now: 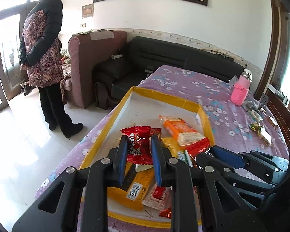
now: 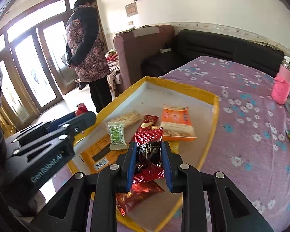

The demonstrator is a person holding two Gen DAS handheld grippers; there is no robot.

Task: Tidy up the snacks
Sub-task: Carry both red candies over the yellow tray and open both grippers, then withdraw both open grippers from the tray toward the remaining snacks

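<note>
1. A red candy in a crinkled foil wrapper is held in the left claw, whose blue pads are closed narrowly against its sides. It is carried above the near part of the yellow-rimmed tray, presumably so that it can be dropped in with the rest.

2. A dark red-and-black candy is pinched in the right claw in the same way, the pads drawn in on the wrapper's middle and the serrated ends left sticking out above and below. It too is held over the tray's near end.

3. The tray is judged to be the collecting place: it rests on the bench, which is covered with a purple flowered cloth, and several snacks already lie in it.

4. Among these are an orange-and-white wafer pack, a small green-and-white sweet, a pale nougat-like bar and a flat orange packet with a barcode.

5. A few wrapped sweets are seen loose on the cloth towards the bench's far right edge, near a bottle in a pink sleeve; they are judged to be still awaiting collection.

6. Both wrappers are thin and slippery-looking, so a mid-body pinch is considered the safer hold.

7. A person is seen standing on the floor well apart from the bench.
</note>
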